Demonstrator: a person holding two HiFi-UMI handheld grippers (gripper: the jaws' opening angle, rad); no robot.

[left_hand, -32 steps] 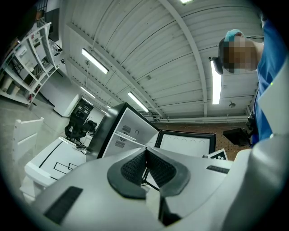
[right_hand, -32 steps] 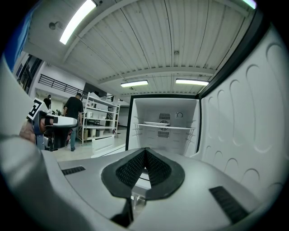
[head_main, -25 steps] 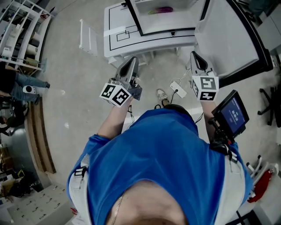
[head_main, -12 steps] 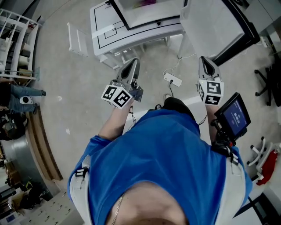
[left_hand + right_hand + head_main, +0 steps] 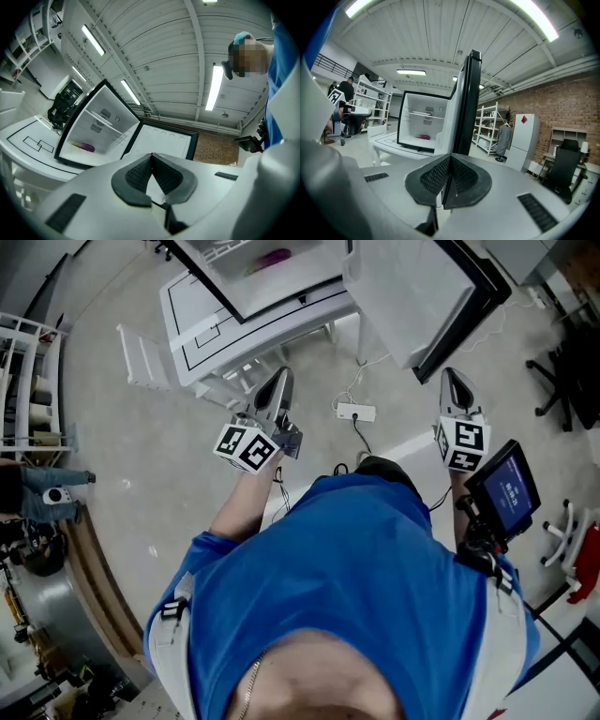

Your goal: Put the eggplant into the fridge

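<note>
The left tool is closed with nothing between its ribbed pads, and the right tool is likewise closed and empty. Both are held out over the floor, well apart from each other. Ahead of them a small fridge stands on a white table, with its door swung wide open in front of the right tool. The eggplant lies inside the fridge on its bottom, well ahead of both tools. A power strip lies on the floor between the tools.
</note>
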